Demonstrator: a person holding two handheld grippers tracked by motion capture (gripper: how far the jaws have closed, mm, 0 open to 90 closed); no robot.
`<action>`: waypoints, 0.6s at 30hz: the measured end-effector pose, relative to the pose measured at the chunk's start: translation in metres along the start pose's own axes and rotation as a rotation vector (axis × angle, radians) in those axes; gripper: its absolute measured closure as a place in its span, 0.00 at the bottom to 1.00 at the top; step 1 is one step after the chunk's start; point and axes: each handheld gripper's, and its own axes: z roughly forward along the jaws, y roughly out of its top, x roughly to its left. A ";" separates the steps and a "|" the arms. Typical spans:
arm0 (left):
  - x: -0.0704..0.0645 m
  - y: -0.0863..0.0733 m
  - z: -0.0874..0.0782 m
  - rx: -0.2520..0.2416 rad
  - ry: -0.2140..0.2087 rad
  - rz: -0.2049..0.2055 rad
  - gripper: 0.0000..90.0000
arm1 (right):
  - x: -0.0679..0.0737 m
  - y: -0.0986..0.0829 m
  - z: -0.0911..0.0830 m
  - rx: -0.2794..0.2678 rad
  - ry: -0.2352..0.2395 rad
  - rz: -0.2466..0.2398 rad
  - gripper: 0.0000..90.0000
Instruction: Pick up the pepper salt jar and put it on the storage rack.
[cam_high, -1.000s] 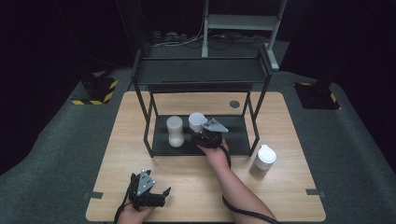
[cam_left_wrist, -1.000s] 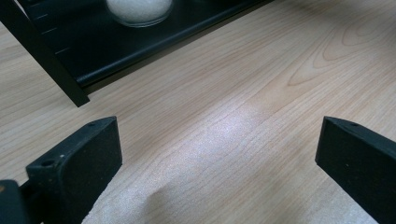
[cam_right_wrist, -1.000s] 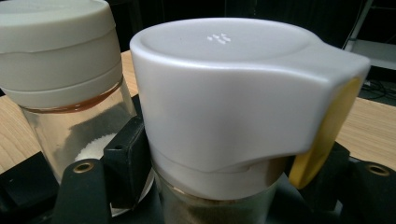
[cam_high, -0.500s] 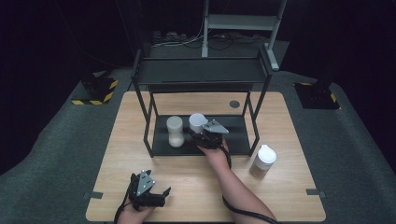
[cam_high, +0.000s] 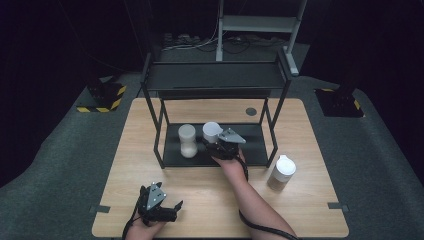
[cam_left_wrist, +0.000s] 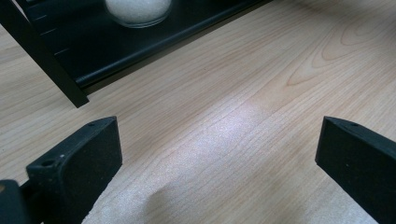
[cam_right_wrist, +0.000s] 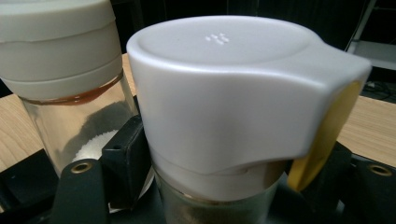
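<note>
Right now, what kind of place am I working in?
Probably a lab or recording studio, not a kitchen: a wooden table stands on grey carpet amid black surroundings, with hazard-striped stand bases and loose cables on the floor behind. A black shelf rack holds spice jars.

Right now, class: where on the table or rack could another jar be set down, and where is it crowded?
Free: bare table between left gripper and rack; rack's right end. Crowded: beside the left jar, where right gripper holds the white-capped jar.
</note>
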 end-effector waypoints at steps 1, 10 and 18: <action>0.000 0.000 0.000 0.000 0.000 0.000 0.01 | 0.000 0.001 0.000 0.001 0.002 0.013 0.26; -0.001 0.000 0.000 0.004 0.002 0.005 0.01 | -0.003 0.003 -0.002 0.001 -0.009 0.033 0.11; -0.001 0.000 0.000 0.004 0.001 0.006 0.01 | -0.001 0.004 -0.006 0.000 -0.003 0.031 0.01</action>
